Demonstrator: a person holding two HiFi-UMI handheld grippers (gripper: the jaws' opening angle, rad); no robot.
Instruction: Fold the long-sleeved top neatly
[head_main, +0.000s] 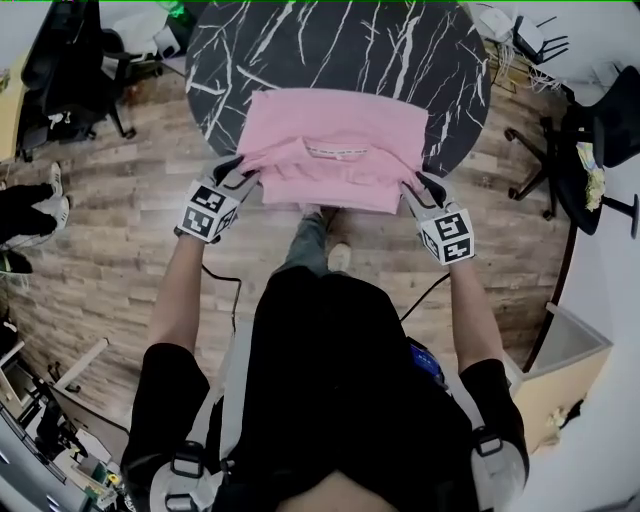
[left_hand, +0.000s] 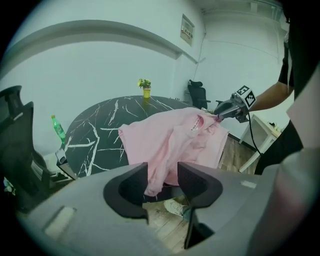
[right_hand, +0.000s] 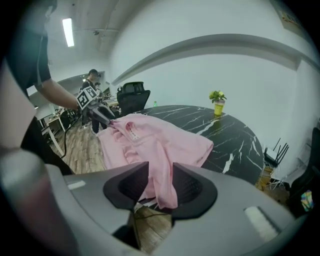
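Pink top (head_main: 340, 125) sits at the near edge of the black marble tabletop (head_main: 300, 40), w/ its front edge hanging a bit off the rim toward the person. Left tool (head_main: 243, 175) is at the near left corner, right tool (head_main: 415, 188) at the near right corner. One per side, prob. so the cloth goes down spread flat & even.

Both tools have their jaws apart, not pinching. In each tool's own view a flap of pink cloth hangs loose btwn the jaws. Reads as a let-go, not a hold.

Top itself is roughly rectangular, no sleeves sticking out. Neck opening w/ white label (head_main: 336, 151) faces up on the side nearest the person. Far half lies smooth. Near edge is bunched & rumpled around the collar, esp. by the tools. My guess: fold partly done, front edge needs tidying.
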